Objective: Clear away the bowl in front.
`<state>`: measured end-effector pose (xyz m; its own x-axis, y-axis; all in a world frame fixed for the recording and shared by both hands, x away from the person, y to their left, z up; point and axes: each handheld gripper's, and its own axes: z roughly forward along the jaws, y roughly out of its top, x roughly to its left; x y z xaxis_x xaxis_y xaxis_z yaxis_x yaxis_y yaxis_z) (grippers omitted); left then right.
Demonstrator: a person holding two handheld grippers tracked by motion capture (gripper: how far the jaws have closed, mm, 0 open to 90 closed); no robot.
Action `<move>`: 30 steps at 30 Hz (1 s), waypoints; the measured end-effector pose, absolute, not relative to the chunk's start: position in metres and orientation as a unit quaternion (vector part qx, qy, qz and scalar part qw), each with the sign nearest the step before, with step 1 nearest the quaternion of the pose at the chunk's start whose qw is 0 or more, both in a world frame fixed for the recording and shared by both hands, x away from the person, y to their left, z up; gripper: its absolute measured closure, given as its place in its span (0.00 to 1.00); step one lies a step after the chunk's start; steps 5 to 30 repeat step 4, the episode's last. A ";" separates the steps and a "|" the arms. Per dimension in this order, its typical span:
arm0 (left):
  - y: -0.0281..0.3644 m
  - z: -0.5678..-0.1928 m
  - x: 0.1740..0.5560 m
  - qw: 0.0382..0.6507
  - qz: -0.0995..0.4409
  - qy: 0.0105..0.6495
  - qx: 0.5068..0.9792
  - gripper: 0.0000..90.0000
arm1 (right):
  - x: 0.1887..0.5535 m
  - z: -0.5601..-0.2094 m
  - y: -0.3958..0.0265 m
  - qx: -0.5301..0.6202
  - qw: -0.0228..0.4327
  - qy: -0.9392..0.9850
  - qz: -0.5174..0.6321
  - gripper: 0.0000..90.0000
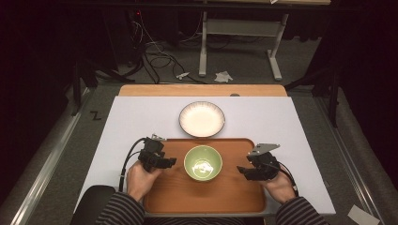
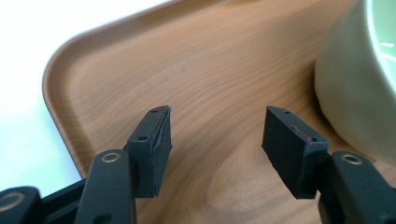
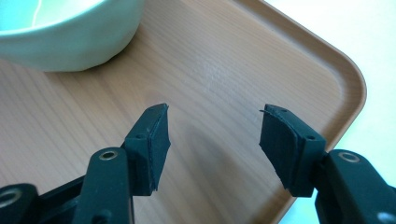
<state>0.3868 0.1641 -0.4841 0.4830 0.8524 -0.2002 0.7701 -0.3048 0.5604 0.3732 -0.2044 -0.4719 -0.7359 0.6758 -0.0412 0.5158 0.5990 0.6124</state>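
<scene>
A green bowl [image 1: 202, 162] stands in the middle of a wooden tray [image 1: 230, 194]. Beyond the tray a white plate [image 1: 202, 119] with a dark rim lies on the white mat. My left gripper [image 1: 170, 162] hovers over the tray's left part, open, with nothing between its jaws; the bowl's wall [image 2: 355, 88] is off to its right. My right gripper [image 1: 240, 170] hangs over the tray's right part, also open and holding nothing, with the bowl [image 3: 65, 32] at its upper left. Each gripper [image 2: 215, 130] [image 3: 214, 128] shows bare tray wood between its pads.
The white mat [image 1: 131, 122] covers a wooden table whose far edge [image 1: 202, 90] shows. Beyond it are cables, scraps of paper and a table frame's legs [image 1: 202, 51] on the floor. The tray's raised rim [image 2: 60, 70] [image 3: 345, 79] curves near each gripper.
</scene>
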 end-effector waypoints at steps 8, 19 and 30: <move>0.166 -0.483 0.388 0.310 0.064 0.504 0.803 0.47 | 0.374 -0.473 -0.203 0.334 0.134 0.886 0.292 0.49; 0.166 -0.483 0.388 0.310 0.064 0.504 0.803 0.47 | 0.374 -0.473 -0.203 0.334 0.134 0.886 0.292 0.49; 0.166 -0.483 0.388 0.310 0.064 0.504 0.803 0.47 | 0.374 -0.473 -0.203 0.334 0.134 0.886 0.292 0.49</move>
